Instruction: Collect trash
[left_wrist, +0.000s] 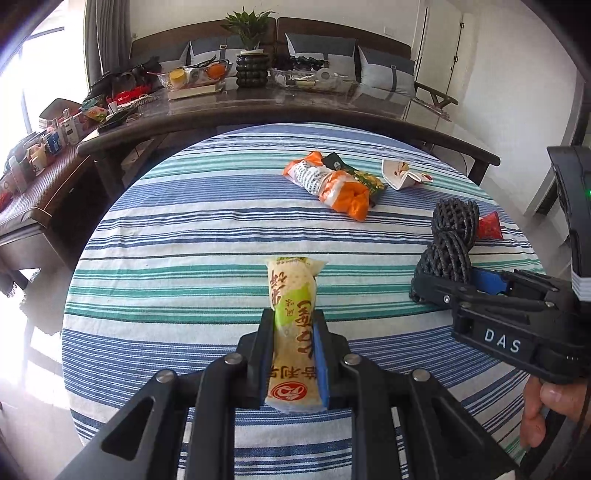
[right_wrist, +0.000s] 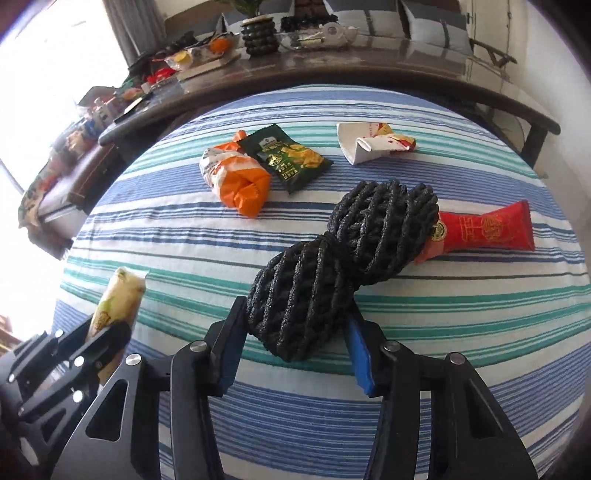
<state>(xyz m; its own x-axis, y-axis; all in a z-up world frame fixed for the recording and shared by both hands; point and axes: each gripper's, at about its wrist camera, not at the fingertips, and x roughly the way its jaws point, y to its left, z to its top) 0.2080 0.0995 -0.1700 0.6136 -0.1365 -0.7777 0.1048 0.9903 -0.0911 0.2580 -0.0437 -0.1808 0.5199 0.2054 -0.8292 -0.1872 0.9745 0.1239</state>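
My left gripper (left_wrist: 293, 328) is clamped on a cream and green snack wrapper (left_wrist: 293, 325) lifted over the striped tablecloth (left_wrist: 166, 236), while my right gripper (right_wrist: 293, 328) has its blue pads (right_wrist: 360, 354) pressed to either side of a black foam net (right_wrist: 325, 280) lying on the cloth. Behind the net I see a red packet (right_wrist: 484, 230) touching it, then an orange wrapper (right_wrist: 236, 173) overlapping a dark green chip bag (right_wrist: 291, 157), and a crumpled white wrapper (right_wrist: 369, 144) farthest off.

"DAS" on right gripper (left_wrist: 436, 280)
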